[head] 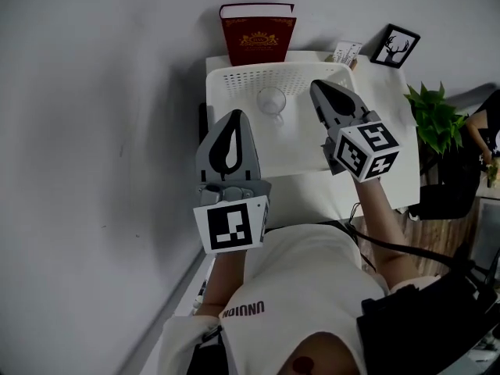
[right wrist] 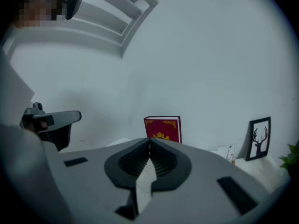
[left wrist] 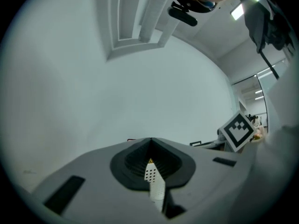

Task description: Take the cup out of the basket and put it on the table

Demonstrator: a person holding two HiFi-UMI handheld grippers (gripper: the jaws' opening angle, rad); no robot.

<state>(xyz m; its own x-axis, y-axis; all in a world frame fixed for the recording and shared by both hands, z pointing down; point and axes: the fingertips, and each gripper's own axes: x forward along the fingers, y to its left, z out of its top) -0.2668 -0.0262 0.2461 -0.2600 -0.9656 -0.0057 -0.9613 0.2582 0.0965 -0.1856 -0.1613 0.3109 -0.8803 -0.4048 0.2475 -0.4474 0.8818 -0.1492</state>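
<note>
Glass cup (head: 271, 100) is recorded inside the white basket (head: 234, 80) on the table (head: 388, 116), flanked by left gripper (head: 234, 122) and right gripper (head: 321, 90), both closed and empty, presumably staged before reaching in.

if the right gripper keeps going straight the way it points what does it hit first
Probably the red book behind the white basket; depth is unclear, so the right gripper might catch the basket's back wall first.
</note>
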